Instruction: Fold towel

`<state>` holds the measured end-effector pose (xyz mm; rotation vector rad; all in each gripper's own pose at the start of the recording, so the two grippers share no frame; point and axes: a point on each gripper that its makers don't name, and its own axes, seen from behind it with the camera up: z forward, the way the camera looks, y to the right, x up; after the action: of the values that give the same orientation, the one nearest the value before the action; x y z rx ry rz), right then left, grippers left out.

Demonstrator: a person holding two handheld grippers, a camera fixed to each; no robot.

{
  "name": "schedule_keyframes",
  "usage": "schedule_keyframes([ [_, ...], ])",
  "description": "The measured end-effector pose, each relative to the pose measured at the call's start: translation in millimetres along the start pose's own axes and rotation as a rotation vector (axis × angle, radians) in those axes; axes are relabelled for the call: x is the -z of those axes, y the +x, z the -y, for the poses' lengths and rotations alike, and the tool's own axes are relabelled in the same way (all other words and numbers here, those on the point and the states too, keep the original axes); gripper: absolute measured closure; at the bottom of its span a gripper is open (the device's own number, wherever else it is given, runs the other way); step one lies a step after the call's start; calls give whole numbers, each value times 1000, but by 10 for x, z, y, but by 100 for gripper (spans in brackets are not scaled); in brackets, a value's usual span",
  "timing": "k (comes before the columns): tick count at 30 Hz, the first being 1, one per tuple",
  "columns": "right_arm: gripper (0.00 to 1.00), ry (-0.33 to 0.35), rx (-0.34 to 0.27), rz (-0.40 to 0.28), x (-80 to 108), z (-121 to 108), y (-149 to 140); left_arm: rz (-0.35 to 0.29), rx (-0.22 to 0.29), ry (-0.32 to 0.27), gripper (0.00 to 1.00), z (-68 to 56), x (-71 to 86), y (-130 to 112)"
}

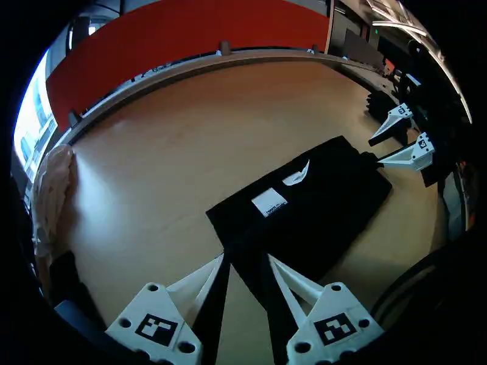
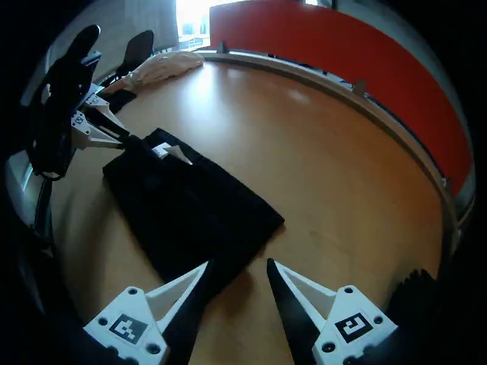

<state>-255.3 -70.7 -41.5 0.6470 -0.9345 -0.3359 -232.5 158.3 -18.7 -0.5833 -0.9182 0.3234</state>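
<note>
Left gripper point(image 1: 245, 258), part-open, straddles corner of black towel point(image 1: 329, 207) flat on table point(image 1: 170, 158); we judge pinch not yet made. Right gripper point(image 2: 237, 263), wide, empty, at towel's opposite end for paired lift.

We hold our left gripper point(image 1: 245, 260) low and level, its fingers a narrow way apart, with a corner of the towel point(image 1: 316, 194) between the tips. Whether they pinch it, we cannot tell. Our right gripper point(image 2: 237, 263) faces it from the opposite end, jaws spread wide, one fingertip over the towel's edge.
</note>
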Motion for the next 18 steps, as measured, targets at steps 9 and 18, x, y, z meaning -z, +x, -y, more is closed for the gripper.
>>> schedule_keyframes([
  [9,33,-44,0,-18,-57,-163,99,-7,10,29,65,148,-12,92],
  [18,33,-84,10,-33,-96,-343,244,-19,5,63,65,312,-54,220],
])
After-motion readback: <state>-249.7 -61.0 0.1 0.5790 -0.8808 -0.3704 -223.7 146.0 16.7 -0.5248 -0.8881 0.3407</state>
